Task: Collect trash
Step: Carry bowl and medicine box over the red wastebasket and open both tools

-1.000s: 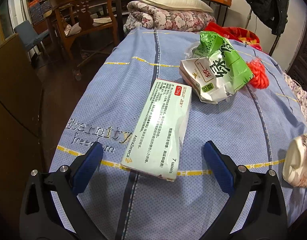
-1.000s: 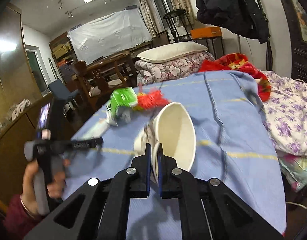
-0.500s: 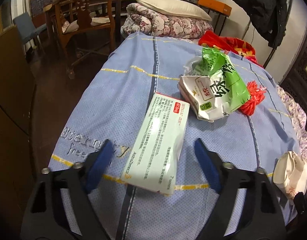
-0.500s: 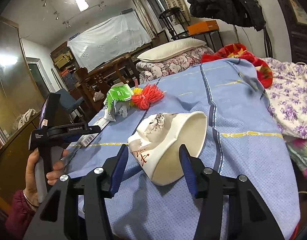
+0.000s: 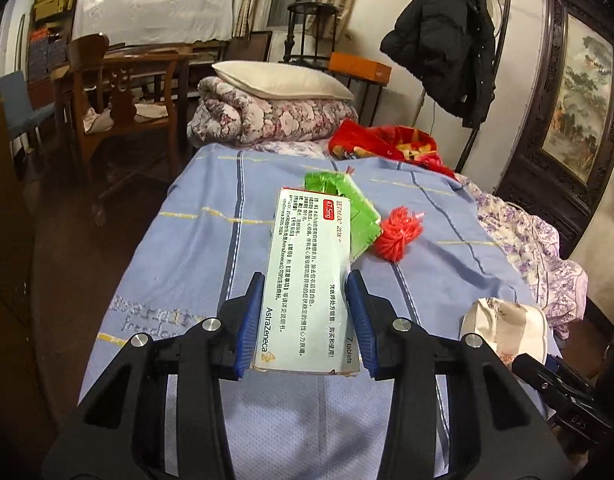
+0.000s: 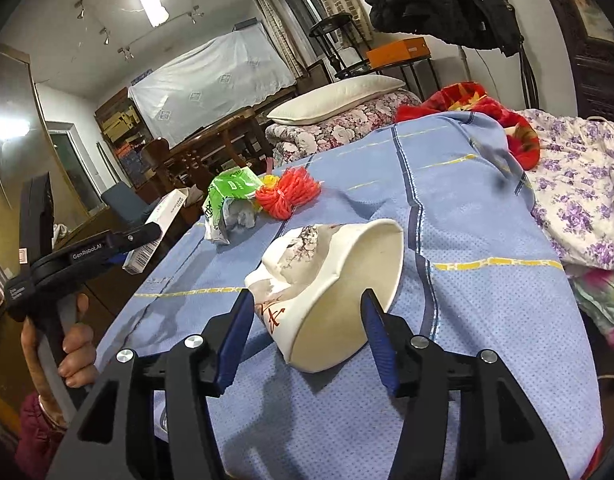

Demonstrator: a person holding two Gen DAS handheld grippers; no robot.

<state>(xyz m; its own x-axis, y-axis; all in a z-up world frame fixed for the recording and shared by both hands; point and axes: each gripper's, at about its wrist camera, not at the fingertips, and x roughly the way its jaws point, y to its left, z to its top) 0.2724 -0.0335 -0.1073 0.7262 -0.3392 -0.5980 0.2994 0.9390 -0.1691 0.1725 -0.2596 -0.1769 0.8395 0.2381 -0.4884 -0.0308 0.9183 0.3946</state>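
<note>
My left gripper [image 5: 305, 320] is shut on a pale green medicine box [image 5: 307, 280] and holds it lifted above the blue bed cover [image 5: 195, 240]. The box also shows in the right wrist view [image 6: 159, 228], raised off the bed. My right gripper [image 6: 307, 340] is open, its fingers either side of a crushed white paper cup [image 6: 331, 284] lying on its side on the cover. The cup also shows at the lower right in the left wrist view [image 5: 503, 326]. A green snack bag [image 6: 227, 200] and a red-orange pom-pom [image 6: 289, 192] lie farther up the bed.
A folded floral quilt [image 5: 275, 116] with a pillow sits at the bed's head. A red blanket [image 5: 387, 144] and purple floral sheet [image 5: 527, 240] lie to the right. A wooden chair [image 5: 119, 92] stands left of the bed. A black coat [image 5: 447, 40] hangs behind.
My left gripper closed on the medicine box and lifted it off the cover. My right gripper opened and let go of the paper cup, which now lies on the bed.
</note>
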